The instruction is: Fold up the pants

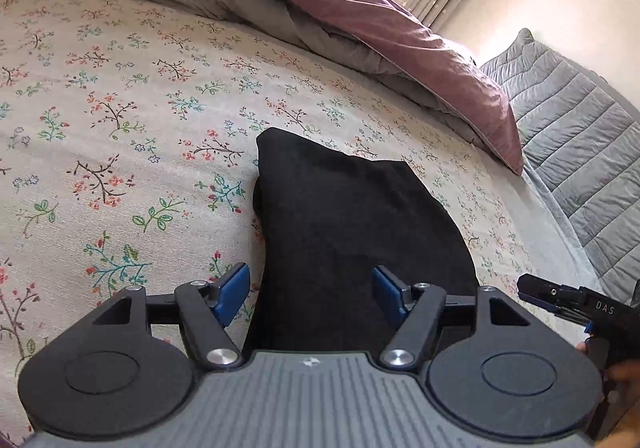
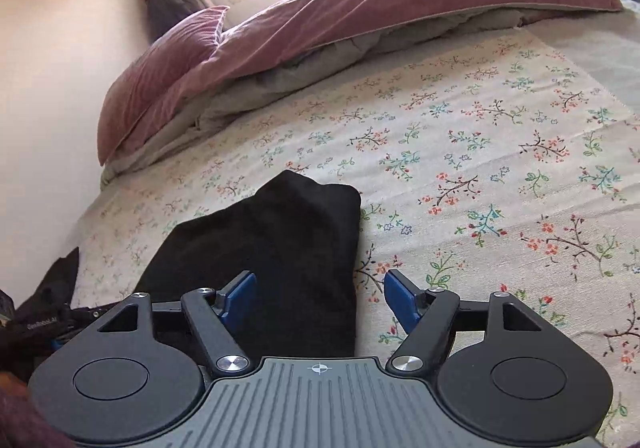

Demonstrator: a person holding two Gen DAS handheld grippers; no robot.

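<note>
Left wrist view, reading left to right: flowered sheet (image 1: pixel 120 96); left gripper (image 1: pixel 311 294), its blue pads standing apart with nothing pressed between them; black pants (image 1: pixel 352 216), lying on the sheet as a compact folded bundle; at the far right edge, the other gripper's black body. The pants' near end runs under and between the left gripper's open jaws, but the cloth lies flat below them, not clamped. A mauve quilt (image 1: pixel 360 8) is heaped along the far side of the bed.

Right wrist view, left to right: pants (image 2: pixel 272 248); right gripper (image 2: pixel 320 298), pads likewise apart and empty; bare sheet (image 2: pixel 500 168). Here the pants lie ahead and to the left, their right edge falling between the jaws; the left pad sits over the cloth, the right pad over the sheet.

Step in hand, by judgement: a fold has been laid and both grippers have let go. The bundle looks nearly finished. Any next move calls for either a last fold, gripping the near edge with both grippers, or a smoothing pass; which one cannot be told.
</note>
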